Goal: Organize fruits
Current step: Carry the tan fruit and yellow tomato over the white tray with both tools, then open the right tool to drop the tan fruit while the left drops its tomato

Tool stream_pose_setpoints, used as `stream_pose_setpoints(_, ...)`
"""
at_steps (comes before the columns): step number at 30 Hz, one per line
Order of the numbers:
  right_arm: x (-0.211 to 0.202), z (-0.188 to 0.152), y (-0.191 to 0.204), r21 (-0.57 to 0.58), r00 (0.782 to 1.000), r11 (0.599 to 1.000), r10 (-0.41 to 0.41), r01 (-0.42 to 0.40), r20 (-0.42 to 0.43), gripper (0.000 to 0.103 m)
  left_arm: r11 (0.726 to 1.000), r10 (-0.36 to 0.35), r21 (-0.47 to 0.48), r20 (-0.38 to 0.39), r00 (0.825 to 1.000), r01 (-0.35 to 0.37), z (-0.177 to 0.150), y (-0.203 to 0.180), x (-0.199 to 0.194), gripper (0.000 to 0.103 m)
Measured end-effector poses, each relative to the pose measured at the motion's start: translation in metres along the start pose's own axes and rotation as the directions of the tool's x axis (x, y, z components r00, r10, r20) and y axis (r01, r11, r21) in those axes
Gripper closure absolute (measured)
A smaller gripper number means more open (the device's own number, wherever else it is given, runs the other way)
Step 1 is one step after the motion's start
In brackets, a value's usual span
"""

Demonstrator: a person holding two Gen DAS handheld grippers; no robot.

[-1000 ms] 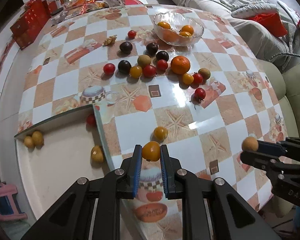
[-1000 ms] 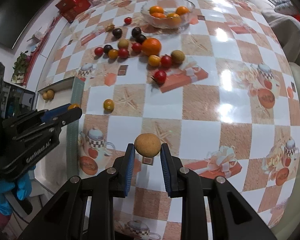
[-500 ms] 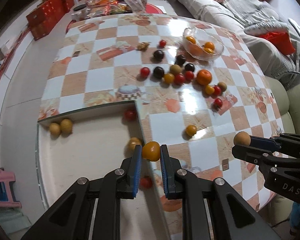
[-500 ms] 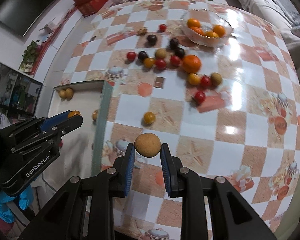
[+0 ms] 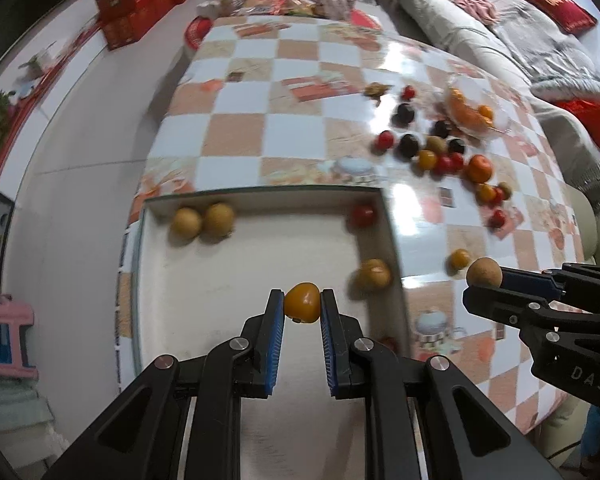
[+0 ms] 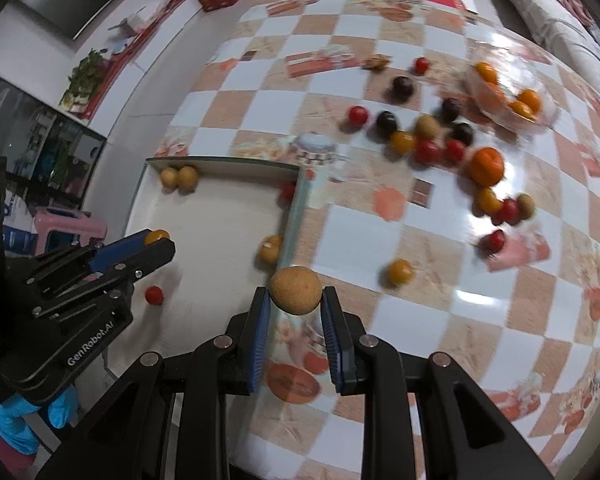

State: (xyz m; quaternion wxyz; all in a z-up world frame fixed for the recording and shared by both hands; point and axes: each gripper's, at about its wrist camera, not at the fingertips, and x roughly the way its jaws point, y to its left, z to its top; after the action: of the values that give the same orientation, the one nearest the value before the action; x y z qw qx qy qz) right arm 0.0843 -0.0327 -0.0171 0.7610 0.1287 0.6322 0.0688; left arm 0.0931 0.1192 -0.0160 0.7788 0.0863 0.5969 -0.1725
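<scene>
left gripper [image 5: 302, 307] grips yellow tomato [image 5: 302, 302] (above tray [image 5: 260, 196]).

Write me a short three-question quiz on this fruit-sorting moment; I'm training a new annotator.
1. True or false: the left gripper is empty.
2. What does the right gripper hold? A) red tomato B) round tan fruit C) orange
3. Fill in: the left gripper hangs over the white ____.

Key:
1. False; it clamps a yellow-orange tomato.
2. B, the tan fruit.
3. tray.
</scene>
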Motion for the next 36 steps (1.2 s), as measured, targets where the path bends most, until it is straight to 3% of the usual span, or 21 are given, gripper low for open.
stream_pose_setpoints(11, 0.059, 0.024, 0.044, -0.058, 0.996, 0.998, 0.033, -0.038, -0.078, 0.075, 0.995, 0.09, -0.036, -0.05, 0.995, -0.092, -0.003, 0.04, 0.034, 0.084)
stream_pose_setpoints(26, 0.105, 0.02, 0.064, -0.148, 0.987, 0.989, -0.03, 0.006, -0.16, 0.074, 0.991, 0.133, -0.011, -0.109, 0.985, -0.135, -0.013, 0.05, 0.063, 0.081)
stream_pose_setpoints(27, 0.105, 0.02, 0.065, -0.153, 0.987, 0.988, -0.027, 0.002, -0.161, 0.071, 0.99, 0.136, -0.01, -0.11, 0.985, -0.138, -0.014, 0.05, 0.063, 0.072)
stream_pose_setpoints(28, 0.104, 0.02, 0.065, -0.153, 0.987, 0.988, -0.019, -0.006, -0.162, 0.069, 0.99, 0.137, -0.011, -0.111, 0.984, -0.139, -0.014, 0.05, 0.063, 0.053)
stream_pose_setpoints(30, 0.103, 0.022, 0.063, -0.143, 0.987, 0.99, -0.019, -0.004, -0.16, 0.058, 0.984, 0.172, -0.024, -0.096, 0.98, -0.175, -0.016, 0.054, 0.06, 0.044)
stream_pose_setpoints(33, 0.095, 0.023, 0.057, -0.099, 0.988, 0.992, 0.062, -0.076, -0.142, 0.041, 0.987, 0.151, -0.034, -0.105, 0.983, -0.156, -0.017, 0.059, 0.058, 0.044)
stream_pose_setpoints(36, 0.08, 0.025, 0.057, -0.087, 0.99, 0.991, 0.097, -0.107, -0.104, 0.025, 0.983, 0.174, -0.031, -0.1, 0.98, -0.178, -0.016, 0.061, 0.053, 0.044)
